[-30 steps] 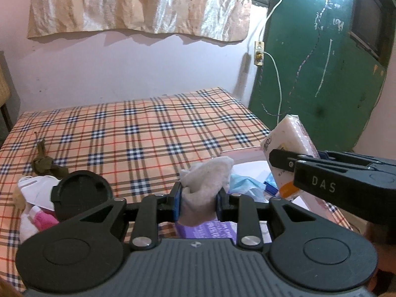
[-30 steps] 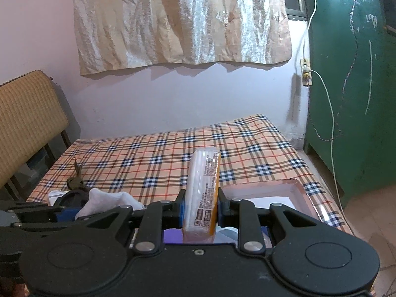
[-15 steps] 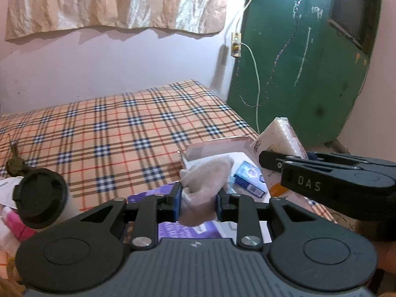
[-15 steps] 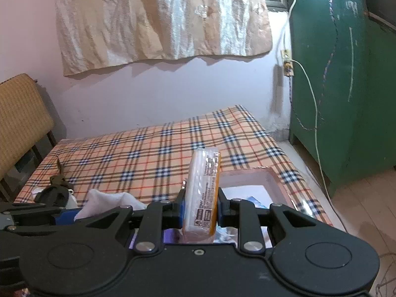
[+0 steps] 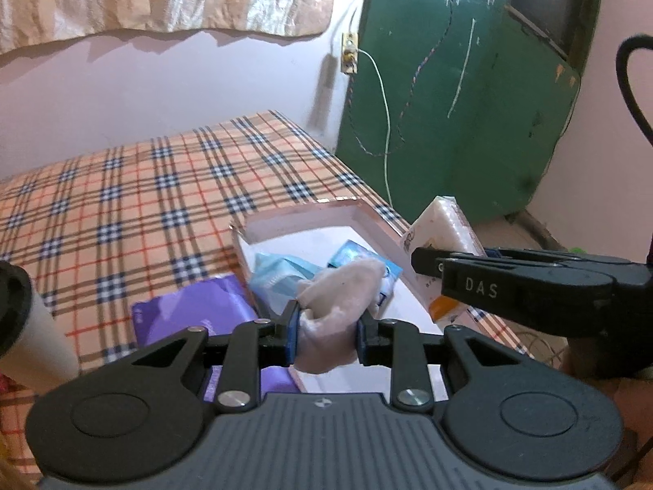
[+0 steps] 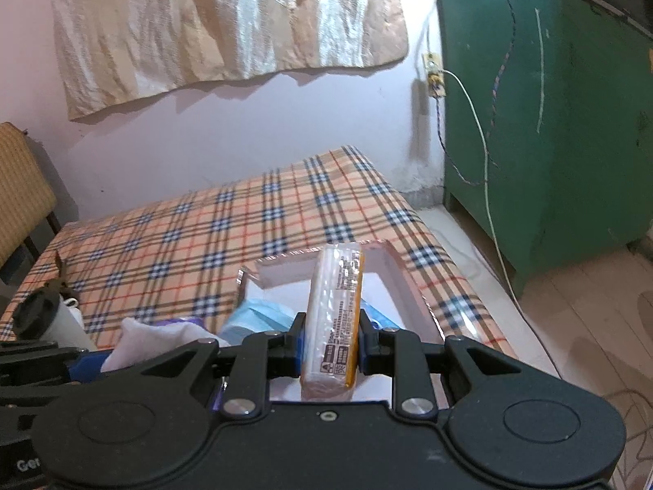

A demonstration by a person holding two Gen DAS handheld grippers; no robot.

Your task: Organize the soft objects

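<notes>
My left gripper [image 5: 326, 328] is shut on a crumpled white cloth [image 5: 340, 302], held just above the near part of a shallow pink tray [image 5: 310, 214] on the plaid bed. My right gripper [image 6: 329, 343] is shut on a wrapped tissue pack [image 6: 336, 306] with an orange edge, over the same tray [image 6: 398, 281]. In the left wrist view that pack [image 5: 443, 230] and the right gripper's side show at the right. The tray holds a blue face-mask pack [image 5: 273, 275] and a small blue packet [image 5: 353, 253]. A purple pack [image 5: 196, 314] lies beside the tray's left wall.
A plaid sheet [image 5: 134, 212] covers the bed. A white bottle with a black cap [image 6: 49, 314] stands at the left, with keys [image 6: 61, 277] beyond it. A green cabinet [image 6: 543, 114] and a dangling cable [image 6: 485, 188] are at the right, a woven chair [image 6: 20, 188] at the left.
Both grippers have moved forward, right and down with their loads, from over the purple pack to over the tray. The bottle has slid toward the left edge of each view.
</notes>
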